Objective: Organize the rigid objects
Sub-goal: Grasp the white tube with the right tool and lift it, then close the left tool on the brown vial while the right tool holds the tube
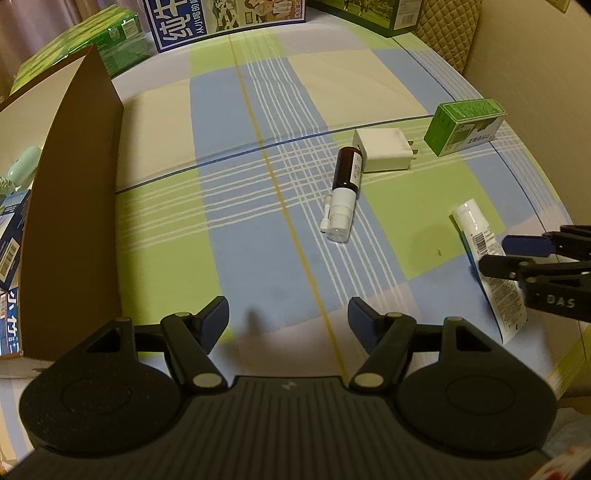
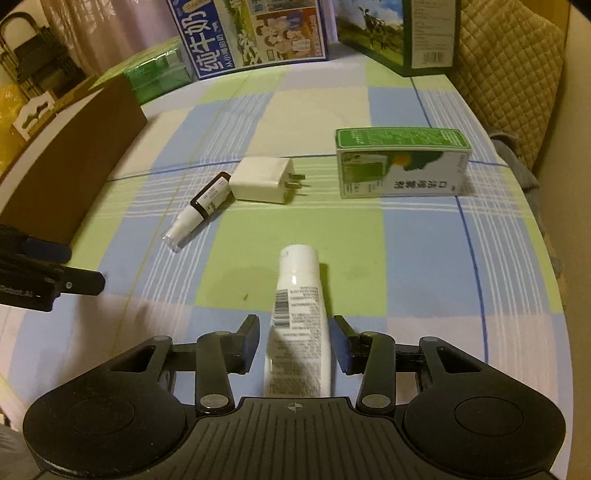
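Observation:
A white tube (image 2: 299,314) with a barcode lies on the checked cloth between the fingers of my right gripper (image 2: 297,330). A gap shows on both sides of the tube, so the gripper is open. In the left wrist view the same tube (image 1: 472,225) and right gripper (image 1: 498,256) sit at the right edge. My left gripper (image 1: 288,314) is open over bare cloth, beside the brown cardboard box (image 1: 74,184). A brown spray bottle (image 1: 345,184) lies against a white charger plug (image 1: 384,149). Farther right stands a green carton (image 1: 461,125).
The cardboard box holds blue cartons (image 1: 11,236) and a pale green item (image 1: 24,166). Large milk cartons (image 2: 251,33) and green packs (image 2: 159,74) line the back edge. A quilted seat (image 2: 509,66) stands at the right. The cloth drops off at the right edge (image 2: 554,280).

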`<state>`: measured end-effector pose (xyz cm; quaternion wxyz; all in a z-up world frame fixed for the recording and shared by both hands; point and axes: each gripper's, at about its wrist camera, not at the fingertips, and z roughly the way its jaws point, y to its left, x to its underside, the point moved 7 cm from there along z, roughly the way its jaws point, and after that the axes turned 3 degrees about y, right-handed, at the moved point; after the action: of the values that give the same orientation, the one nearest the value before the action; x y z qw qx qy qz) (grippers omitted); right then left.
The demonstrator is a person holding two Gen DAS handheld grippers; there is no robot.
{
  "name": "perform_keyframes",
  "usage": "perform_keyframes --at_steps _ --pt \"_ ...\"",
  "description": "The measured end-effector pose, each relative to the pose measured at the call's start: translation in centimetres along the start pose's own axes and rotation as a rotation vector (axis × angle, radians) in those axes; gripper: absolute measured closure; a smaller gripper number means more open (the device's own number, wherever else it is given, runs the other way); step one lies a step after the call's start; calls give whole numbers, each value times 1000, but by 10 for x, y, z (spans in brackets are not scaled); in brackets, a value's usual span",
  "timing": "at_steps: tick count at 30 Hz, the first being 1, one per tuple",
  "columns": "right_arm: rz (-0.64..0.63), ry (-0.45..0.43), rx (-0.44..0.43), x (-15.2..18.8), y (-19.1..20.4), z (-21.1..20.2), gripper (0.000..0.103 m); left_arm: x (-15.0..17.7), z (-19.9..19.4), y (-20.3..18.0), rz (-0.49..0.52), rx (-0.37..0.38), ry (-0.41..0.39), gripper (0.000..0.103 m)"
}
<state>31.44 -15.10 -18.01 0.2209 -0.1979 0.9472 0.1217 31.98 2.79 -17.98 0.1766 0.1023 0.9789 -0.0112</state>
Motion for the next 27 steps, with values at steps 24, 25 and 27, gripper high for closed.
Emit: perform_keyframes --at_steps 24,25,27 --pt "20 -27 104 -14 -30 18 69 -70 51 -30 172 103 -139 45" --pt "25 -30 104 -15 -31 18 69 -74 54 -31 179 107 -146 45" --pt "32 -35 105 -15 -32 18 69 -79 59 -33 197 108 -158 46"
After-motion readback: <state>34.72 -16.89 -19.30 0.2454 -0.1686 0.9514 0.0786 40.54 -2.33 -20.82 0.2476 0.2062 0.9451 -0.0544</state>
